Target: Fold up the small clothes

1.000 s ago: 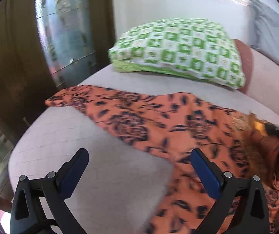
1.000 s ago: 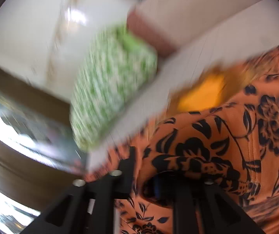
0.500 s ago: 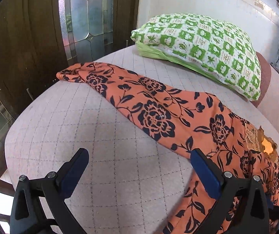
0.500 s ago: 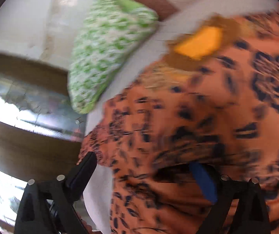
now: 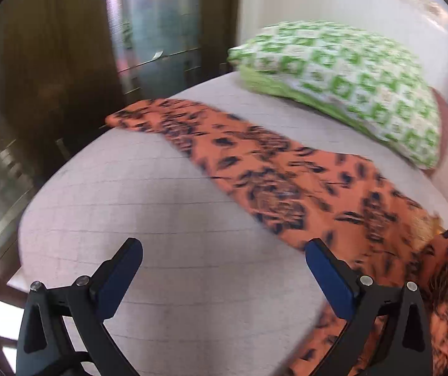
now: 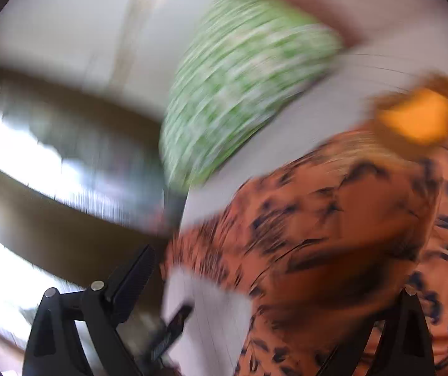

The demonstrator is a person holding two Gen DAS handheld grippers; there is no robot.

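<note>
An orange garment with a dark floral print lies stretched across the pale quilted bed, its sleeve reaching toward the far left edge. My left gripper is open and empty above the bed, with the garment's lower edge beside its right finger. In the blurred right wrist view the same garment fills the lower right, with a yellow inner patch at its top. My right gripper is open; cloth hides its right finger.
A green and white checked pillow lies at the head of the bed; it also shows in the right wrist view. A wooden door with glass panels stands beyond the bed's left edge. A reddish cushion sits behind the pillow.
My right gripper opened and let go of the garment about half a second ago and is still swinging. My left gripper has shifted slightly, staying open.
</note>
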